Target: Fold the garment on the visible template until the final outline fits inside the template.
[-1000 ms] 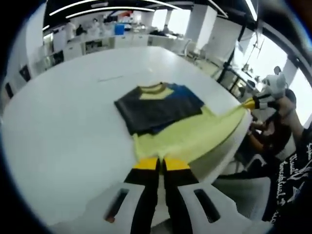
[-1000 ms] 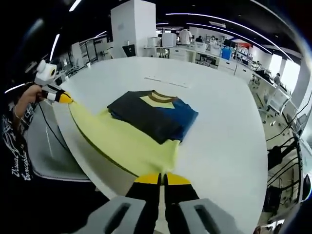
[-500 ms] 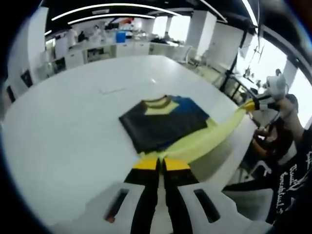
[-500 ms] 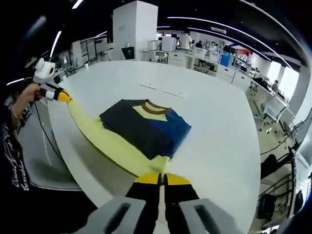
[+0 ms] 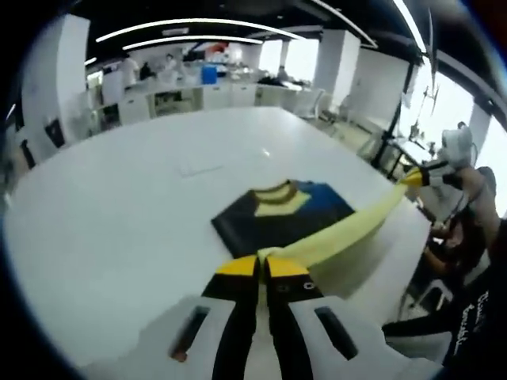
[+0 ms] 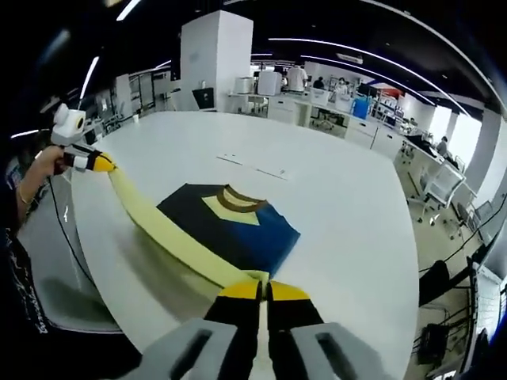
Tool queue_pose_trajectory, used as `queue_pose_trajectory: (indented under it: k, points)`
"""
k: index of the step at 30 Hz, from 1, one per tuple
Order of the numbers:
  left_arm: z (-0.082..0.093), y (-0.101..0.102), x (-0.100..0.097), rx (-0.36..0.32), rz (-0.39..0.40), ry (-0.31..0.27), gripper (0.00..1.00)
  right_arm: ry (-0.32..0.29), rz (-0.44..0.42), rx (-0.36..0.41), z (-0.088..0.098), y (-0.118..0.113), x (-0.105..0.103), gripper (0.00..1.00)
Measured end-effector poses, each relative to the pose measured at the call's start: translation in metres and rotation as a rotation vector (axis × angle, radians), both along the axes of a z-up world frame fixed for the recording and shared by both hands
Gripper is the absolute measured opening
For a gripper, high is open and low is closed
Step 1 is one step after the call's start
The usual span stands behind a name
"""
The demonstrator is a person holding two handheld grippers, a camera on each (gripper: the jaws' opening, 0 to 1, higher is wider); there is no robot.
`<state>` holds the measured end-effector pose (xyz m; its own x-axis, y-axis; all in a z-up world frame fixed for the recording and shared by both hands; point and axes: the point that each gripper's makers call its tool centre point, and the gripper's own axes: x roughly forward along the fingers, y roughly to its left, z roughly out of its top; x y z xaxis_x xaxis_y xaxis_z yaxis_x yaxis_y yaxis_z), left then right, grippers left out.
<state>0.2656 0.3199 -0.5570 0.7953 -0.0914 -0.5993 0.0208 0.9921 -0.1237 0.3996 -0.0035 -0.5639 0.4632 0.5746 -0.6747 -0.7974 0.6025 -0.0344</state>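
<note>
A garment [image 5: 273, 220] with a dark and blue folded upper part and a yellow collar patch lies on the white table [image 5: 119, 206]. Its yellow lower part [image 5: 348, 228] hangs in the air as a taut band above the table. My left gripper [image 5: 259, 265] is shut on one end of that band. At the other end, the right gripper [image 5: 416, 177] also pinches it. In the right gripper view, my right gripper [image 6: 261, 286] is shut on the yellow hem [image 6: 158, 229], which stretches over the garment [image 6: 238, 229] to the left gripper [image 6: 99, 161].
A faint thin mark [image 5: 200, 169] lies on the table beyond the collar, seen too as a mark [image 6: 253, 166]. The table's rounded edge [image 6: 95, 269] runs under the band. A person's hand [image 6: 43, 162] holds the far gripper. Desks and chairs [image 6: 444, 178] stand behind.
The yellow lower part has risen off the table and drawn into a narrow taut band between both grippers, moving over toward the folded dark part. Both cameras have risen with it.
</note>
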Motion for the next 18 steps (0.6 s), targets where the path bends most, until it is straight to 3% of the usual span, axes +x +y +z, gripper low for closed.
queue_pose_trajectory:
  k: [4, 12, 18]
  points:
    - [0.005, 0.004, 0.013, 0.025, 0.013, -0.021, 0.00, -0.012, -0.007, 0.008, 0.002, 0.004, 0.012, 0.00]
    - [0.013, 0.017, 0.039, 0.002, 0.071, -0.075, 0.00, -0.024, -0.018, 0.028, 0.004, 0.013, 0.034, 0.00]
    - [0.011, 0.025, 0.053, 0.027, 0.083, -0.084, 0.00, -0.041, -0.020, 0.041, 0.004, 0.024, 0.052, 0.00]
